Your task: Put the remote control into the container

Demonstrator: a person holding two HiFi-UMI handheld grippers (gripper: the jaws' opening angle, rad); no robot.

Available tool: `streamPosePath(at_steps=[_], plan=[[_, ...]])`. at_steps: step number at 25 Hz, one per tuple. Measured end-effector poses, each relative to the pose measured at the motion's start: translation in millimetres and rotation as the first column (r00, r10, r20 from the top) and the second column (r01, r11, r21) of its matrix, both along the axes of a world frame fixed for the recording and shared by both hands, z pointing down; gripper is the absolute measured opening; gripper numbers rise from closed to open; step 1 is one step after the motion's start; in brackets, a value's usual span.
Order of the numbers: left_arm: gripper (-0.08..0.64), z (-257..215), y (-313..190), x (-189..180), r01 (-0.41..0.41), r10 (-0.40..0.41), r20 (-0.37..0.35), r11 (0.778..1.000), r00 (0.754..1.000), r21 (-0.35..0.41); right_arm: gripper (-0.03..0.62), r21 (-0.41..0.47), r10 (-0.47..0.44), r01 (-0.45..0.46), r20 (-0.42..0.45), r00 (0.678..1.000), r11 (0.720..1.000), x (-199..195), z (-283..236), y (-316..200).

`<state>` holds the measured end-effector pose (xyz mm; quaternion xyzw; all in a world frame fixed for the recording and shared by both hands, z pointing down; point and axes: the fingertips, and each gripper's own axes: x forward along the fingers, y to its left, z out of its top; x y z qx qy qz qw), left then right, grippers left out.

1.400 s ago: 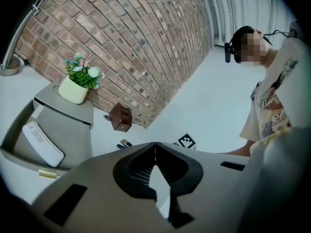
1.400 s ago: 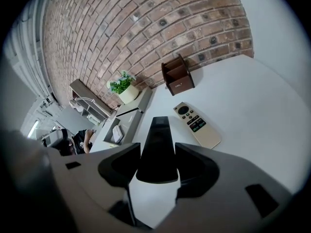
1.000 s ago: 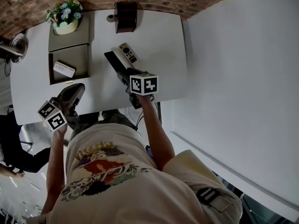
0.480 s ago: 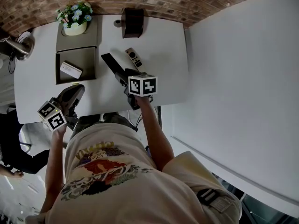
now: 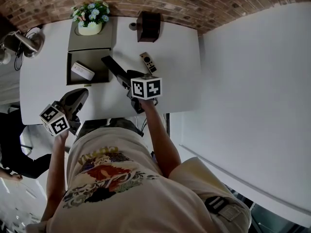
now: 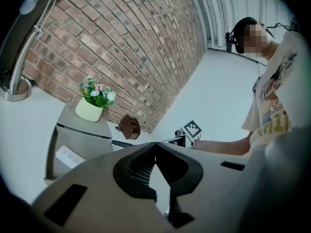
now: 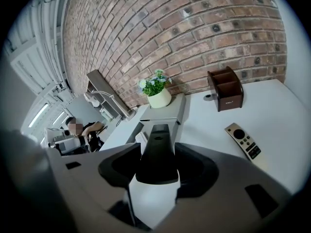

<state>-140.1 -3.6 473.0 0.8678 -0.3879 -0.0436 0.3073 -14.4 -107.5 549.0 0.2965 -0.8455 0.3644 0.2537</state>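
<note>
Centrally, we see the right hand-held gripper (image 7: 156,166) clamped on a black remote control (image 5: 112,66), which juts forward from between the jaws above the counter (image 5: 170,81). Its far end points at the open grey container (image 5: 99,62) and, in the head view, overlaps the container's right rim; we cannot tell whether they touch. A white device (image 5: 82,71) lies inside the container. A flower pot (image 5: 91,27) stands behind it, a brown holder (image 5: 148,26) stands at the brick wall, and a light remote control (image 5: 148,62) lies flat just beside the gripper. The left hand-held gripper (image 6: 155,144) hovers at the counter's near edge, jaws together and empty.
</note>
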Motion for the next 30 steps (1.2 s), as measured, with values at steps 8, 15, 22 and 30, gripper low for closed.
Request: streamPosePath(at_steps=[8,15,22,30], plan=[[0.005,0,5,-36,0.038,-0.038,-0.013,0.999,0.999,-0.005,0.224,0.001,-0.064,0.064,-0.025,0.998,0.998,-44,6,1],[0.005,8,12,-72,0.076,-0.077,-0.020,0.997,0.997,-0.024,0.222,-0.021,-0.104,0.103,-0.055,0.993,0.994,-80,24,0],[0.005,19,15,-100,0.113,-0.114,-0.027,0.993,0.993,-0.047,0.221,-0.015,-0.149,0.149,-0.098,0.984,0.989,-107,35,-4],[0.005,27,18,-116,0.148,-0.151,-0.039,0.987,0.988,-0.065,0.221,-0.010,-0.201,0.201,-0.125,0.972,0.979,-128,45,-13]])
